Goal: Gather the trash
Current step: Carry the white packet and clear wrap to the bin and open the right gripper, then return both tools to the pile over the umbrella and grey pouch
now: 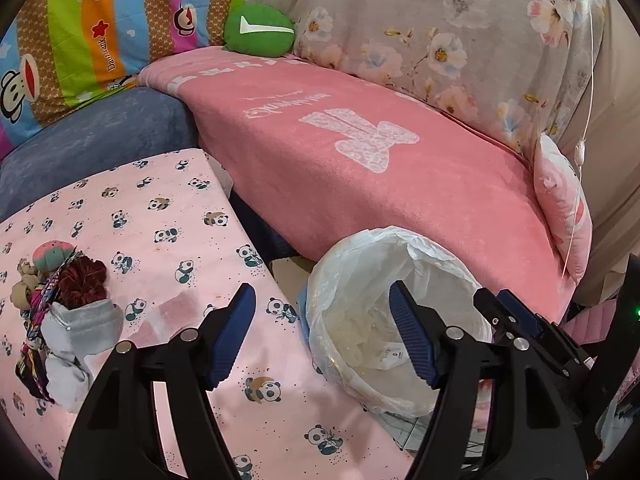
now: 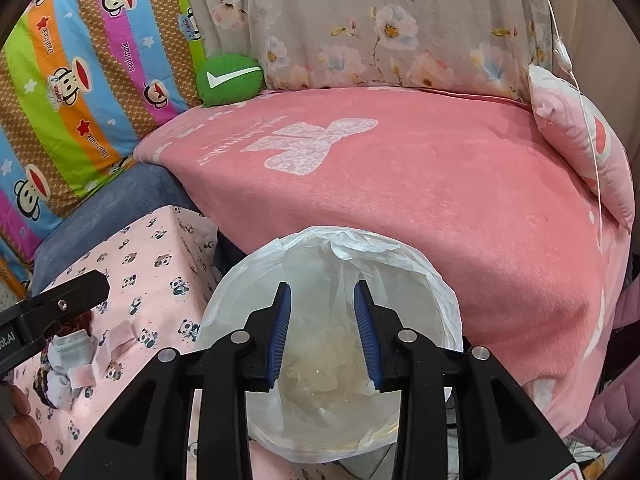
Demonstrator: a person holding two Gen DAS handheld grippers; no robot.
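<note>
A bin lined with a white plastic bag [image 1: 352,280] stands between the panda-cloth table and the pink couch; crumpled clear plastic trash [image 2: 320,376] lies inside. My right gripper [image 2: 322,332] is open and empty directly above the bin mouth; it also shows at the right in the left wrist view [image 1: 504,308]. My left gripper [image 1: 324,332] is open and empty, spanning the table edge and the bin's left rim. Clear plastic wrappers [image 1: 176,308] lie on the table; they also show in the right wrist view [image 2: 116,340].
A table covered in pink panda cloth [image 1: 160,216] carries a pile of hair scrunchies and a grey pouch [image 1: 68,300]. Behind is a couch with a pink blanket [image 1: 360,160], a green cushion [image 1: 258,30], floral cover and a small pink pillow [image 1: 564,200].
</note>
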